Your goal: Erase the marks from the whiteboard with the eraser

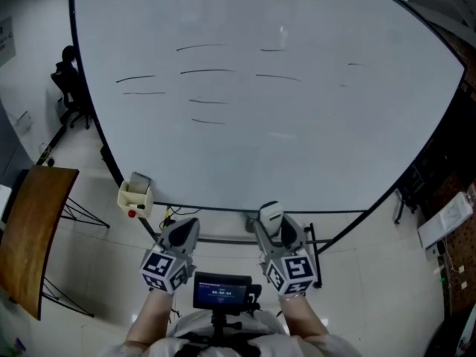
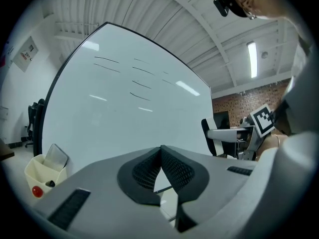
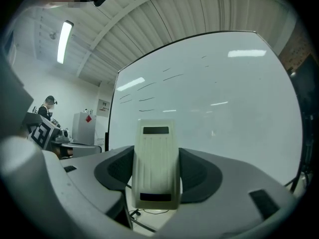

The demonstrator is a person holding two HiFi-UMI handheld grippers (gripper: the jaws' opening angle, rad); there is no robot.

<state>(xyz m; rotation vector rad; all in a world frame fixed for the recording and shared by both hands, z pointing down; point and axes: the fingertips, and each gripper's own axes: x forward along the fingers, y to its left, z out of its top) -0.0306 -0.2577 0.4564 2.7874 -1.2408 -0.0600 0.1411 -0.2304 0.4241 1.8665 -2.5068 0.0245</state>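
A large whiteboard [image 1: 297, 140] fills the upper head view and carries several short dark marker lines [image 1: 207, 71] across its upper middle. The same marks [image 2: 139, 84] show in the left gripper view, and the marks [image 3: 149, 98] show faintly in the right gripper view. My right gripper [image 1: 271, 222] is shut on a cream eraser [image 3: 155, 163], held low in front of the board's bottom edge, well below the marks. The eraser [image 1: 269, 215] tip shows in the head view. My left gripper [image 1: 181, 231] is shut with nothing in it, its pads [image 2: 172, 167] touching.
A cream marker tray [image 1: 134, 194] with a red item hangs at the board's lower left corner. A wooden table [image 1: 30, 229] stands at the left, a black chair [image 1: 68, 80] behind it. The board's stand legs [image 1: 327, 236] spread below. A person stands far left in the right gripper view.
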